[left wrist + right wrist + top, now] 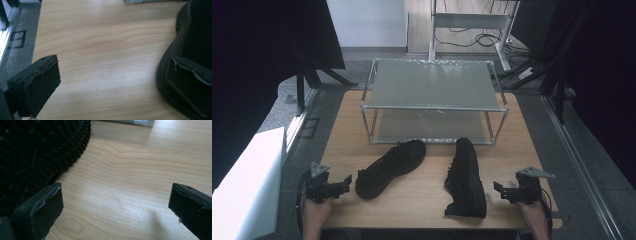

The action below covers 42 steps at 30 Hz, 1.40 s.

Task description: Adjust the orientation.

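Two black shoes lie on the wooden table (422, 200). The left shoe (389, 167) lies slantwise, toe toward the rack. The right shoe (467, 177) lies on its side, its treaded sole (37, 150) facing my right gripper. My left gripper (343, 185) rests at the table's front left, just left of the left shoe's heel, open with bare wood between its jaws (113, 85); the left shoe (192, 30) sits behind the right-hand jaw. My right gripper (499, 191) sits at the front right beside the right shoe, open and holding nothing (116, 207).
A two-tier metal rack (434, 107) stands at the back middle of the table, both shelves bare. A white box (247, 185) stands off the table's left side. Black frames and cables crowd the floor behind and to the right.
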Available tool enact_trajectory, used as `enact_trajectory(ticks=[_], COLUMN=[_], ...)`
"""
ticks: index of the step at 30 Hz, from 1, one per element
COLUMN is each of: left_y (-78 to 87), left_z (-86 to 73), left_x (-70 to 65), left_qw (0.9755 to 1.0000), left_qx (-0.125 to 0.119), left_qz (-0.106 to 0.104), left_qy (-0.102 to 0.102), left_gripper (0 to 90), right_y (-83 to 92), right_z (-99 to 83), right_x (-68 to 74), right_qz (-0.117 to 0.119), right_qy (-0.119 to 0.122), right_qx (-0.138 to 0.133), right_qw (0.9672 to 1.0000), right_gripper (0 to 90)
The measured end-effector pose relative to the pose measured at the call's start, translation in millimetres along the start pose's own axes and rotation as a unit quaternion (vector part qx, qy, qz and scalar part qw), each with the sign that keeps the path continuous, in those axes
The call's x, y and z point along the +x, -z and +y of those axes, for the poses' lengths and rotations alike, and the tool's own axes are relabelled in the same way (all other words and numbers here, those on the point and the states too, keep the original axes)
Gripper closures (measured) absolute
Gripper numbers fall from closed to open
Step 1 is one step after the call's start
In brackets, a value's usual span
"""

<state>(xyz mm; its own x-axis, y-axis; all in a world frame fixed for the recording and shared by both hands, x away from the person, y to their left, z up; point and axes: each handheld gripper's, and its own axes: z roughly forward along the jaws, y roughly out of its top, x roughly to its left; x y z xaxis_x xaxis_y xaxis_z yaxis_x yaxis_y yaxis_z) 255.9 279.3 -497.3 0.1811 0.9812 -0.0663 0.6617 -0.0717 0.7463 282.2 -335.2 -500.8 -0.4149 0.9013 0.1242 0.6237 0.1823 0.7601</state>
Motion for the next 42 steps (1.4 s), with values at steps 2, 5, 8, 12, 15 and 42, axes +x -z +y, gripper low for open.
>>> enact_trajectory(ticks=[2, 5, 8, 12, 15, 42], left_y=[-0.8, -1.1, -0.4, -0.8, -1.9, -13.1], left_z=[0.1, 0.1, 0.8, 1.4, 2.2, 10.5], left_x=[-0.4, -0.2, 0.7, 1.9, 2.0, 11.7], left_qw=[1.0000, 1.0000, 1.0000, 1.0000, 0.9998, 0.9998], left_qx=[-0.002, -0.005, -0.007, 0.002, 0.015, 0.016], left_qz=[-0.001, -0.003, -0.004, -0.001, 0.000, 0.001], left_qy=[-0.001, 0.001, 0.005, 0.008, 0.011, 0.014], left_gripper=[0.0, 0.0, 0.0, 0.0, 0.0, 0.0], right_y=[-0.4, -1.1, -1.8, -3.8, -4.2, -5.0], right_z=[-0.1, -0.1, -0.1, -0.3, -0.1, 0.6], right_x=[0.0, 0.9, 2.3, 3.3, 4.1, 6.2], right_qz=[0.002, 0.009, 0.012, 0.014, 0.014, 0.005], right_qy=[0.001, 0.002, 0.007, 0.010, 0.011, 0.004], right_qx=[0.000, -0.001, 0.001, 0.003, 0.003, -0.003], right_qw=[1.0000, 1.0000, 0.9999, 0.9998, 0.9998, 1.0000], right_gripper=[0.0, 0.0, 0.4, 0.5, 0.5, 0.0])
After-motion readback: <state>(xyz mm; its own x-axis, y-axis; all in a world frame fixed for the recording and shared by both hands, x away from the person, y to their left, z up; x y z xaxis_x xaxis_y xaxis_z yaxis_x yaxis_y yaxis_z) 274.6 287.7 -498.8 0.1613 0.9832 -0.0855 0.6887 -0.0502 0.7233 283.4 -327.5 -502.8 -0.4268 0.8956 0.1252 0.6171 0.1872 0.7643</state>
